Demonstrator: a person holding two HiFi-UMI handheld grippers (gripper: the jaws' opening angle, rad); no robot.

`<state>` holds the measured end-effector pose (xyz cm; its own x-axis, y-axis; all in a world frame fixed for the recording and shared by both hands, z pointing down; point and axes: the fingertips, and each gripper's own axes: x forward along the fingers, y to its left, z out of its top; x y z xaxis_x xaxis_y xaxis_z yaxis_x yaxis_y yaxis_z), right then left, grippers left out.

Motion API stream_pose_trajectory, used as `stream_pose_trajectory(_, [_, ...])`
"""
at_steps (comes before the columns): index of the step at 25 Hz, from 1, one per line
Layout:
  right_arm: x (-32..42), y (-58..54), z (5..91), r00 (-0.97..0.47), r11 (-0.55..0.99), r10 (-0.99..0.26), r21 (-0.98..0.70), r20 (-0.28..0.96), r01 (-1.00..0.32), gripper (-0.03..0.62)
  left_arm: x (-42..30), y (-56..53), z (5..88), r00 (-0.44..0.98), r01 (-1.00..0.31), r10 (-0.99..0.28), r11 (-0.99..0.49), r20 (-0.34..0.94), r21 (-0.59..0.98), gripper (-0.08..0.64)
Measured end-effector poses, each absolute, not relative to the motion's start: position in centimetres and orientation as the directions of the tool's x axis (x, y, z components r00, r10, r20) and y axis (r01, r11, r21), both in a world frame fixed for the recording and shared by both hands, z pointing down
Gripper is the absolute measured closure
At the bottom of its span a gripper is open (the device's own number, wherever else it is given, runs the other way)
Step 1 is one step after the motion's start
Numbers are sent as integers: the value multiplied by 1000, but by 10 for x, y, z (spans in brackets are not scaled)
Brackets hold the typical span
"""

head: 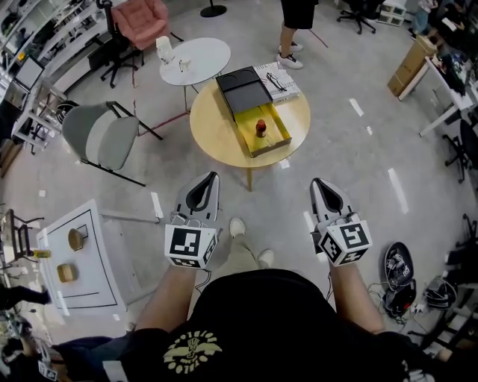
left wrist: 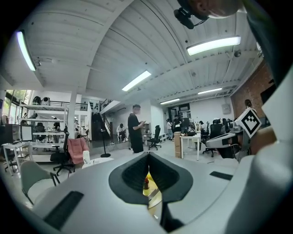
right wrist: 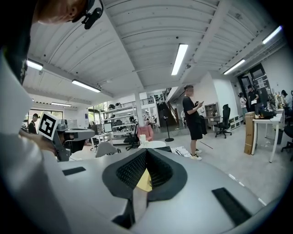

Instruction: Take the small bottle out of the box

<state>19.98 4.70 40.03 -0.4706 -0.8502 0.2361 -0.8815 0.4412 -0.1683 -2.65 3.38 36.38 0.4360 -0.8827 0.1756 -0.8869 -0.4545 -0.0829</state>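
Note:
A round yellow table (head: 216, 130) stands ahead of me in the head view. On it lies an open box (head: 273, 136) with a yellow inside, its black lid (head: 243, 89) folded back behind it. The small dark bottle (head: 261, 127) with a red cap stands upright in the box. My left gripper (head: 213, 176) and right gripper (head: 317, 181) hover short of the table's near edge, both shut and empty. In the left gripper view the bottle (left wrist: 146, 183) shows through the gap under the shut left gripper (left wrist: 148, 154). The right gripper (right wrist: 146, 151) shows only a strip of yellow below its tips.
Behind the yellow table stand a white round table (head: 202, 67) with a cup (head: 164, 49) and a pink chair (head: 140, 19). A grey chair (head: 101, 134) stands to the left. Printed sheets (head: 278, 80) lie beside the lid. A person (head: 297, 30) stands beyond the table.

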Motion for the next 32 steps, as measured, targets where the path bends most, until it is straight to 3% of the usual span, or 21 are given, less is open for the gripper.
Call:
stream_pose_trajectory(16, [153,-42,395,-454,429,-857,-153,244,-890,577,-70,-67,359,459,-879,-876,-472,152,-67,543])
stream_pose_trajectory(32, [133,-113,373,-341,334,-913,-73,224,-940,577,-89,-154,344,541,-834,-835,-548,100,-61,543])
